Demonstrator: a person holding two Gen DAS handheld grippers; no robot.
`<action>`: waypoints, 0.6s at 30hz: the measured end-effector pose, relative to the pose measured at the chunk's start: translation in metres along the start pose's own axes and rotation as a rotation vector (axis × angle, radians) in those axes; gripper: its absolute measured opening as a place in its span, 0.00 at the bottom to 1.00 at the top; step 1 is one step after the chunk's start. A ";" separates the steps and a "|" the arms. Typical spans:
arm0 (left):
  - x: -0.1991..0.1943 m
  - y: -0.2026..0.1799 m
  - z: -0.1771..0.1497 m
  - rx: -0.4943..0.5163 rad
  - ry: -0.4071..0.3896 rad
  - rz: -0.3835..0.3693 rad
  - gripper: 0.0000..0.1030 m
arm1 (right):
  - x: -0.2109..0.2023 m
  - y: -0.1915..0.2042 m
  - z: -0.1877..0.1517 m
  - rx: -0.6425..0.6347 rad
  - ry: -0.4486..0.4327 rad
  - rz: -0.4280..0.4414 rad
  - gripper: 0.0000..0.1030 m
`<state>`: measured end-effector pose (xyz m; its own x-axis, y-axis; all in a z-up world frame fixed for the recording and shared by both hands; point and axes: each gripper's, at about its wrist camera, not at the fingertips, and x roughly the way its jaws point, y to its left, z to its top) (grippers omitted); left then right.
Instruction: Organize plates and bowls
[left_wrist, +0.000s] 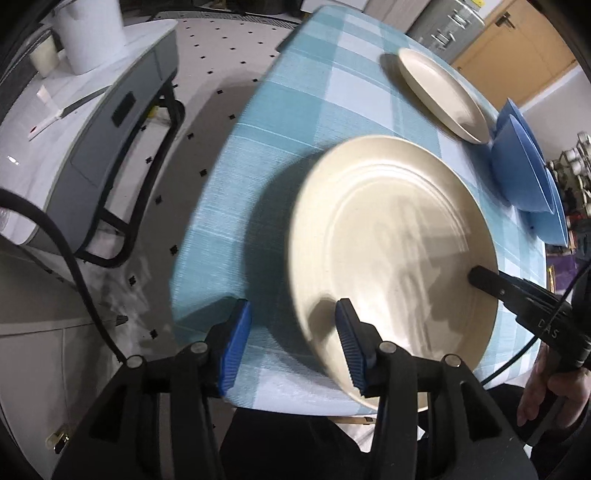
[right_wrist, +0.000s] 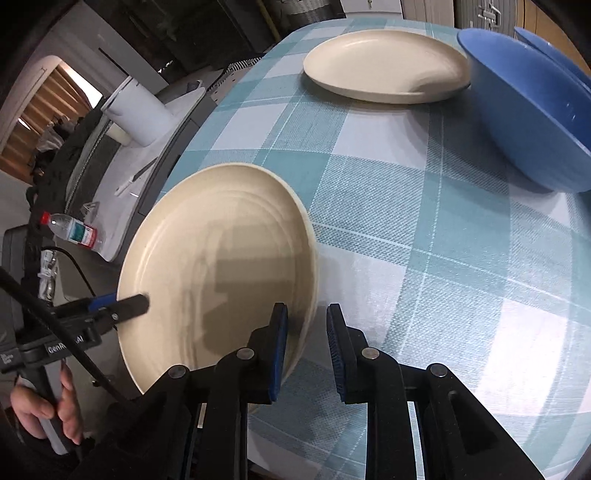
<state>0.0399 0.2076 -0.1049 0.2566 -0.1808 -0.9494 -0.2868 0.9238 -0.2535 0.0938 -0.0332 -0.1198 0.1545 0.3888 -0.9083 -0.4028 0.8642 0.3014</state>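
**Cream plate tilting between two grippers at the table's near edge**

The left gripper (left_wrist: 293, 345) is standing with its blue pads spread, its right pad lying over the near rim of the large cream plate (left_wrist: 395, 254) without pinching it. The right gripper (right_wrist: 307, 350) is straddling the opposite rim, pads apart, not visibly pressing. The plate is sitting tilted on the teal checked tablecloth (right_wrist: 406, 229). Farther off, a second cream plate (right_wrist: 384, 64) is lying flat, just beside stacked blue bowls (right_wrist: 532, 110).
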 end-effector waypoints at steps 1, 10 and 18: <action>0.000 -0.003 0.000 0.008 0.002 -0.002 0.44 | 0.000 -0.001 -0.001 0.006 -0.002 0.011 0.21; 0.003 -0.022 0.007 0.049 0.011 -0.012 0.44 | -0.002 -0.011 0.004 0.028 -0.028 0.062 0.16; 0.009 -0.036 0.017 0.068 0.012 0.001 0.45 | -0.006 -0.021 0.007 0.039 -0.057 0.042 0.15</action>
<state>0.0681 0.1784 -0.1017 0.2447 -0.1835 -0.9521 -0.2232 0.9449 -0.2395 0.1081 -0.0513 -0.1190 0.1897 0.4411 -0.8772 -0.3748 0.8583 0.3506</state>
